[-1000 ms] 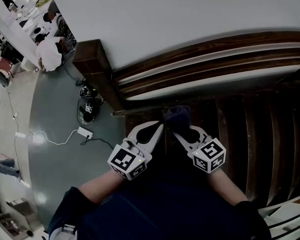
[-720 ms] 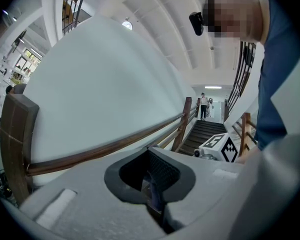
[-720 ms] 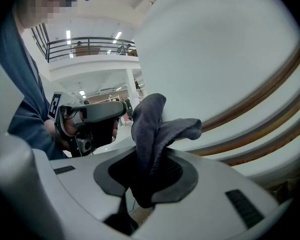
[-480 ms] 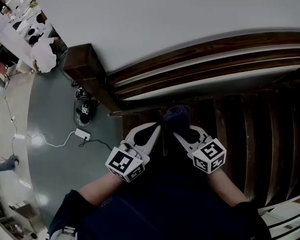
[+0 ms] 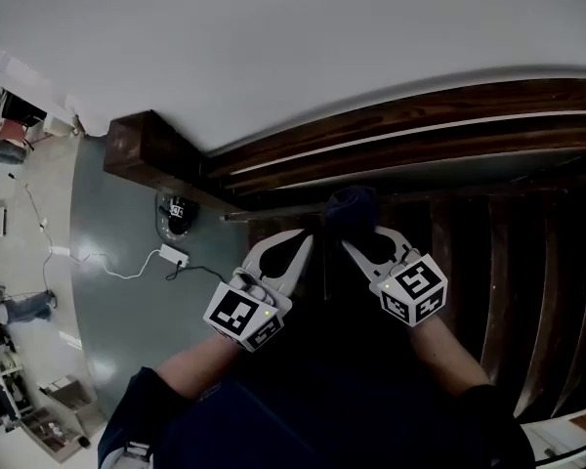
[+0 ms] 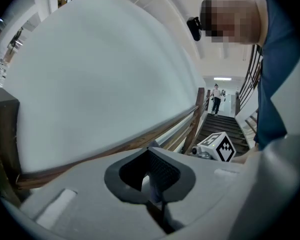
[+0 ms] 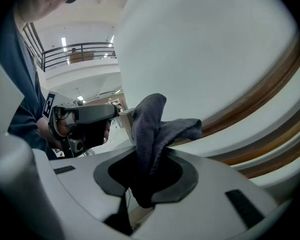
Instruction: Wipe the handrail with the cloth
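The right hand-held gripper (image 5: 359, 238) is pinched tight on the dark cloth (image 5: 350, 206). The brown handrail (image 5: 439, 106) lies just ahead of the cloth and runs long, side to side. The left hand-held gripper (image 5: 301, 242) is closed and holds nothing.

This is a stairwell in a large public or institutional building, not a home. Dark wooden steps (image 5: 527, 262) run beside a plain white wall (image 5: 322, 37) with a long wooden handrail (image 5: 449, 108) that ends at a heavy newel post (image 5: 146, 149). At the foot is a smooth grey floor (image 5: 127, 320) with a power strip (image 5: 173, 256). The right gripper view shows an upper gallery with a metal railing (image 7: 77, 51) and ceiling lights (image 7: 63, 41). The left gripper view shows 1 person (image 6: 217, 98) in a lit corridor beyond the stairs.
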Demonstrator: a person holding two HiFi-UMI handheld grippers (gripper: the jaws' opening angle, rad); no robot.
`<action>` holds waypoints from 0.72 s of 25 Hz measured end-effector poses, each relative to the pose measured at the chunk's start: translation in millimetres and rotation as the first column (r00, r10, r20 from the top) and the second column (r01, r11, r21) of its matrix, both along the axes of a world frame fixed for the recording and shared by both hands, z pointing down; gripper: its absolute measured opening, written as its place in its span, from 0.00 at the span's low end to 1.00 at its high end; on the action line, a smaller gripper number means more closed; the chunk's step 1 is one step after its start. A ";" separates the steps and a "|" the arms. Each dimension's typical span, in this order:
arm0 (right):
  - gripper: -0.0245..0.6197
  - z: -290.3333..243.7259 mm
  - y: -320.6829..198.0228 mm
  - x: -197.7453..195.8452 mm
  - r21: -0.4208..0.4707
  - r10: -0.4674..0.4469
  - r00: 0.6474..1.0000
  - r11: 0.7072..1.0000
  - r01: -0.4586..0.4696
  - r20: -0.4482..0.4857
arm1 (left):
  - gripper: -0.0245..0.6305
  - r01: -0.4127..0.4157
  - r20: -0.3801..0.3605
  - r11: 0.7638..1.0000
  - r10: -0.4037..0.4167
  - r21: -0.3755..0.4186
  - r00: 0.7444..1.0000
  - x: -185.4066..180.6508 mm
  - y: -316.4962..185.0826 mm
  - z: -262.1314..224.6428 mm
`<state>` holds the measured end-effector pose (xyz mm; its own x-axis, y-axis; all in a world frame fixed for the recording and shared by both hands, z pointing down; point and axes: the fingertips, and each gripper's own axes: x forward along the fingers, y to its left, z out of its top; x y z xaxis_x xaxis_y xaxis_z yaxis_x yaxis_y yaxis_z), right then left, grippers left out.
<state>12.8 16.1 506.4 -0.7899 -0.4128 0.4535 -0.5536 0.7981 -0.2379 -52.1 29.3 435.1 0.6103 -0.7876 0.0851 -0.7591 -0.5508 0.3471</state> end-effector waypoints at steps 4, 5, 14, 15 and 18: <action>0.18 -10.6 -52.3 13.5 -0.011 -0.046 0.999 0.999 0.046 -0.008 | 0.04 0.043 -0.002 0.998 -0.043 -0.039 0.999 16.1 -52.3 -8.9; 0.18 -13.9 -61.6 15.2 -0.009 -0.061 0.998 0.998 0.061 -0.014 | 0.04 0.053 -0.003 0.998 -0.053 -0.038 0.999 18.4 -61.5 -13.0; 0.18 8.4 -113.0 -11.1 0.018 -0.072 0.992 0.997 0.074 -0.106 | 0.04 0.058 -0.007 0.998 -0.059 -0.036 0.998 -9.2 -93.7 9.8; 0.18 10.3 -114.6 -20.9 0.020 -0.087 0.988 0.996 0.090 -0.127 | 0.04 0.068 -0.009 0.997 -0.068 -0.033 0.998 -18.5 -92.6 10.2; 0.18 10.1 -118.1 -58.9 0.063 -0.170 0.963 0.980 0.186 -0.209 | 0.04 0.103 -0.014 0.994 -0.103 -0.024 0.995 -47.5 -85.6 9.2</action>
